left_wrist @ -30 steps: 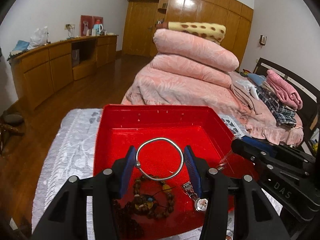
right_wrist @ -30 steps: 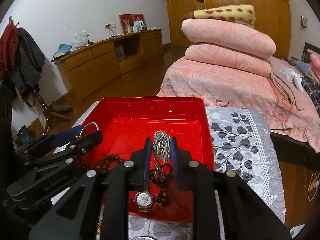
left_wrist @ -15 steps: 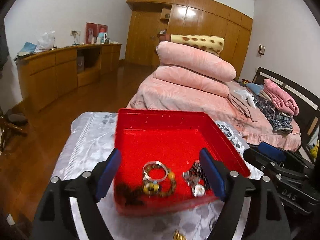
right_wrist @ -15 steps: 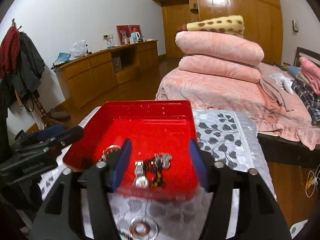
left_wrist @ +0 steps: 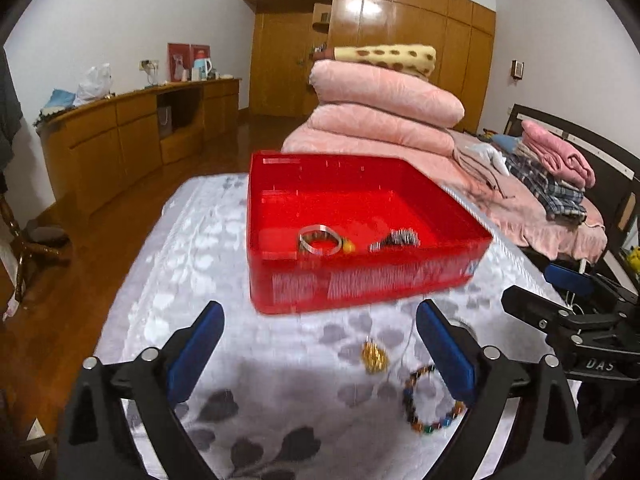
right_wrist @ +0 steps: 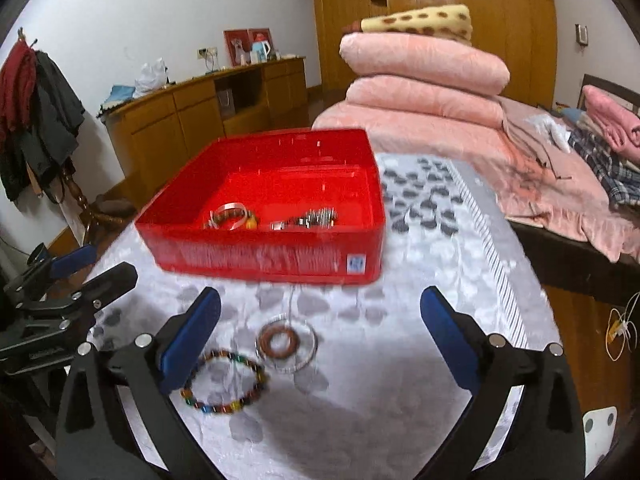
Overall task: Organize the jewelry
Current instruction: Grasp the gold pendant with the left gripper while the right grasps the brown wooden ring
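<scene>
While both grippers, left gripper [left_wrist: 318, 350] and right gripper [right_wrist: 320, 340], gape empty after opening, the beaded bracelet [right_wrist: 224, 382] lies flat lower left, beside the right's left pad, short of the red tray [right_wrist: 362, 200].

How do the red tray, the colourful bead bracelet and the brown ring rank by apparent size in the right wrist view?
1. red tray, clearly largest.
2. colourful bead bracelet.
3. brown ring, smallest.
The tray lies farther from the camera, yet looks biggest anyway.
</scene>
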A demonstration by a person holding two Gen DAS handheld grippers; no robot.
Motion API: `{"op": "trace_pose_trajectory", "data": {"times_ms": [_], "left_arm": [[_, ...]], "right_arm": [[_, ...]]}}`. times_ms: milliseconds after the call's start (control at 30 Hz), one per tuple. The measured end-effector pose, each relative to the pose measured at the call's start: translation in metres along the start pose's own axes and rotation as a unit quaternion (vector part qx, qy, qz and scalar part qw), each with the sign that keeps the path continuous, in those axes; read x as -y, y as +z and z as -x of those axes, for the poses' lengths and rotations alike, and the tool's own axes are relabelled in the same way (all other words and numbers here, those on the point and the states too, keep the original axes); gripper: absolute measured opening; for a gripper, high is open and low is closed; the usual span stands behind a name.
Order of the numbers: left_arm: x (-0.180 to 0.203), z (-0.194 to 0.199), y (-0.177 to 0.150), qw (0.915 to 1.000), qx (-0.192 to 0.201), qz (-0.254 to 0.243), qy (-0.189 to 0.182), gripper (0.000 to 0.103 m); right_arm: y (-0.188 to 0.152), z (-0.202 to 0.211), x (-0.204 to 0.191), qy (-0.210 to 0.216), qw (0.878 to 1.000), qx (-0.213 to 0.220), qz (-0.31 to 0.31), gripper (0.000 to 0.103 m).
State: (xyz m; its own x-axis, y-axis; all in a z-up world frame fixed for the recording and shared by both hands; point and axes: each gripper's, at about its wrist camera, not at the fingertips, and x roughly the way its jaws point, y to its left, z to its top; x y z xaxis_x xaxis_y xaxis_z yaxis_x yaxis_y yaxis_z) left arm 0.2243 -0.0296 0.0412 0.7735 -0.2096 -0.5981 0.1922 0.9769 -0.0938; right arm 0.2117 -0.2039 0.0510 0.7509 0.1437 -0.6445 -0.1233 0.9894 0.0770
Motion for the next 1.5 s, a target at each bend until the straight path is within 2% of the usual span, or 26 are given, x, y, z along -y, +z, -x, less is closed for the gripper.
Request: {"op": "trace_pose_trajectory", "data": {"times_ms": [300, 667, 733, 900, 1133, 1233, 1367, 1400, 1500], "left_arm": [[0.0, -0.015, -0.016, 0.9994, -0.035, 0.001, 0.006, 0.095], [0.019, -0.035, -0.018, 0.9973, -0.07, -0.015, -0.011, 0.093], [0.021, -0.039, -0.018, 0.9968, -0.078, -0.016, -0.014, 0.089], [0.022, -0.053, -0.019, 0.9941, -0.106, -0.006, -0.023, 0.068], [0.024, -0.059, -0.021, 0.9923, -0.121, -0.01, -0.023, 0.055], [0.028, -0.062, -0.02, 0.9924, -0.121, -0.015, -0.014, 0.046], [0.032, -0.06, -0.02, 0.9926, -0.117, -0.022, -0.024, 0.022], [0.032, -0.06, -0.02, 0.9924, -0.117, -0.021, -0.029, 0.018], [0.029, -0.058, -0.02, 0.9926, -0.115, -0.016, -0.036, 0.018]], "right_arm": [[-0.024, -0.014, -0.001, -0.001, 0.999, -0.034, 0.0, 0.097], [-0.028, -0.009, 0.014, -0.016, 0.999, -0.032, -0.009, 0.097], [-0.027, -0.008, 0.017, -0.015, 0.999, -0.03, -0.011, 0.097], [-0.028, -0.009, 0.019, -0.01, 1.0, -0.028, -0.01, 0.097], [-0.027, -0.013, 0.019, -0.003, 0.999, -0.03, -0.012, 0.097], [-0.027, -0.013, 0.018, -0.001, 1.0, -0.029, -0.012, 0.097], [-0.027, -0.014, 0.017, 0.002, 0.999, -0.029, -0.012, 0.097], [-0.027, -0.014, 0.016, 0.004, 0.999, -0.029, -0.011, 0.095], [-0.028, -0.017, 0.013, 0.016, 0.999, -0.038, -0.011, 0.075]]}}
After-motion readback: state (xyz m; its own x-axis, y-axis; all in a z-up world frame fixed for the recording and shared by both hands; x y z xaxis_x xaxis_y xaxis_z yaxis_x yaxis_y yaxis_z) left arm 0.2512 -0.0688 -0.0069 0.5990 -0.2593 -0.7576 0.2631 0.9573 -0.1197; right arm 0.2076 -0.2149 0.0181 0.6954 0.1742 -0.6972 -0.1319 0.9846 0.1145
